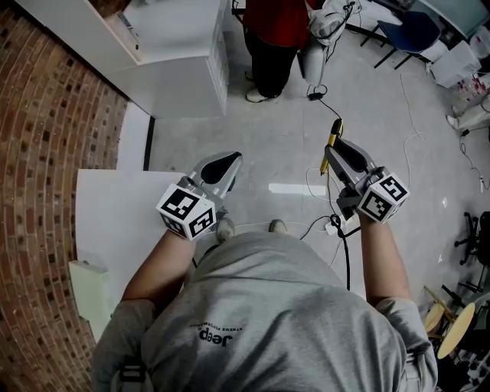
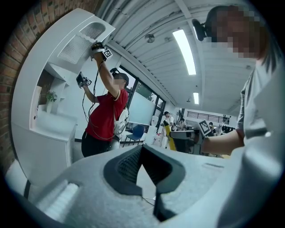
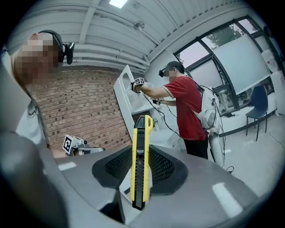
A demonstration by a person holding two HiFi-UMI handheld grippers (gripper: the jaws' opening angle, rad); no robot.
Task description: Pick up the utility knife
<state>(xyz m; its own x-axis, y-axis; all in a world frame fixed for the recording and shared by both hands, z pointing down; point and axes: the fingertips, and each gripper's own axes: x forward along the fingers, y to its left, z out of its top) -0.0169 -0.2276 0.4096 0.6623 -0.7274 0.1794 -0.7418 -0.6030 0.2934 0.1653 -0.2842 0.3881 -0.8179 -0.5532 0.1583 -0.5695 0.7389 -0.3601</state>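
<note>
Item: right gripper [image 1: 331, 155] gripped a yellow-and-black utility knife [image 3: 141, 162], clamped between its jaws. Item: left gripper [image 2: 142, 150] was closed and empty, with its jaw tips together.

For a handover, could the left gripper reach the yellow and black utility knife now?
Probably yes, once opened: the yellow and black utility knife juts beyond the right gripper holding it; the empty left gripper looks shut.

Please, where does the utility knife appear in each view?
Head view: utility knife right of centre, in the right gripper.
Left gripper view: small, right of centre.
Right gripper view: centre, upright between jaws.
Shared landmark: person in red shirt.
</note>
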